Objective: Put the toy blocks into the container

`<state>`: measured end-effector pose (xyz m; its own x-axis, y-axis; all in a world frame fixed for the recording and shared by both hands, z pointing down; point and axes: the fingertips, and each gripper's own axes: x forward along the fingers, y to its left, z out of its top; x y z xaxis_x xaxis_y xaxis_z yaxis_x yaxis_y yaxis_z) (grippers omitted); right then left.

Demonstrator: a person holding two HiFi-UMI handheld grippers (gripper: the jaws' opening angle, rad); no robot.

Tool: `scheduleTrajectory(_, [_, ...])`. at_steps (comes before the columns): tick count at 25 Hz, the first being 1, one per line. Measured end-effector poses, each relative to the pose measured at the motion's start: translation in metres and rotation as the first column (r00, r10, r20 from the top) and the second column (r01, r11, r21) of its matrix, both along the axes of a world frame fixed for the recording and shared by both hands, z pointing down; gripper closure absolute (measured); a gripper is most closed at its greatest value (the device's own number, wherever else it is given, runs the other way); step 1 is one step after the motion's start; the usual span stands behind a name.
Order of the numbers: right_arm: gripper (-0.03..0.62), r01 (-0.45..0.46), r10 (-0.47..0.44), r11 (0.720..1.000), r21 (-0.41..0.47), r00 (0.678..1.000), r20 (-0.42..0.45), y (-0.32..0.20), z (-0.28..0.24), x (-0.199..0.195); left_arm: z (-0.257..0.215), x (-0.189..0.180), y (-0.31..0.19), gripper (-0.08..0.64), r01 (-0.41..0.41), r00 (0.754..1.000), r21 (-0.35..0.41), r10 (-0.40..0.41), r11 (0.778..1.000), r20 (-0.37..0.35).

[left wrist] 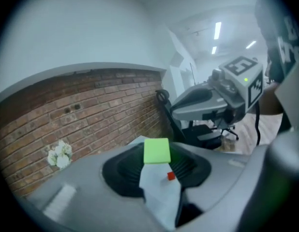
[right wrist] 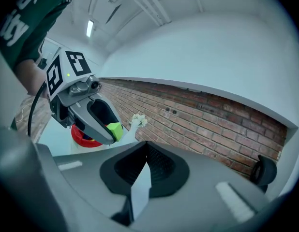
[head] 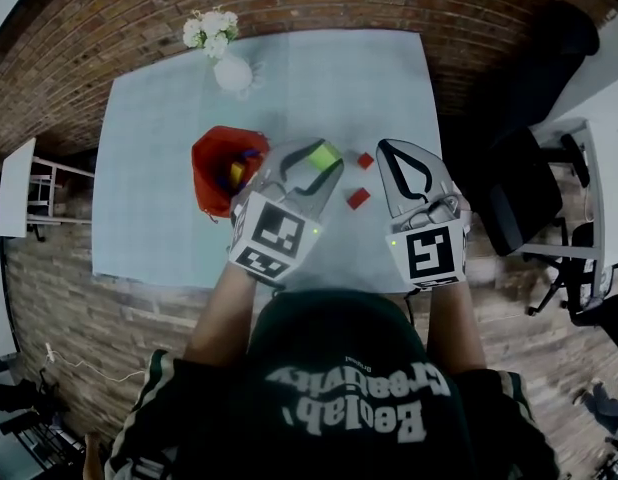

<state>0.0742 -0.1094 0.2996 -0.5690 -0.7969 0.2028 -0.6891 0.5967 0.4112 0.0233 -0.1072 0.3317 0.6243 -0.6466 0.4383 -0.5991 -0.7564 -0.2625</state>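
Table (head: 159, 218): pale top, task laid out on it.
Red container (head: 211, 163): stood left of centre, coloured blocks seen inside.
Left gripper (head: 323, 160): clamped on the green block (left wrist: 156, 151), which is held only at the jaw tips, raised just right of the container's rim and not over its mouth.
Right gripper (right wrist: 142, 166): jaws brought together, nothing held.
Two red blocks (head: 365, 160) (head: 358, 197) lie on the table, not yet collected.
Risk: if released here, the block would be dropped outside. It could be twisted out of the tip grip, or the rim knocked.
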Motion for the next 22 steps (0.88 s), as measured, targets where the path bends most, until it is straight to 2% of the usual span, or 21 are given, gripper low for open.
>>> scheduleTrajectory(12, [0.586,0.038,-0.038,0.999,0.01,0.999,-0.001,-0.003,-0.009,-0.025,-0.014,-0.021,0.001,0.413,0.035,0.999,0.015,-0.034,0.999,-0.021])
scheduleTrajectory(15, [0.586,0.065,-0.065,0.998,0.008,0.998,0.001,-0.005,-0.008,-0.043,-0.015,-0.036,-0.001,0.413,0.053,0.998,0.016,-0.053,0.998,-0.018])
scheduleTrajectory(22, [0.586,0.181,-0.181,0.983,0.001,0.983,0.003,-0.008,-0.003,-0.106,-0.014,-0.094,-0.002,0.413,0.164,0.986,0.028,-0.164,0.986,0.006])
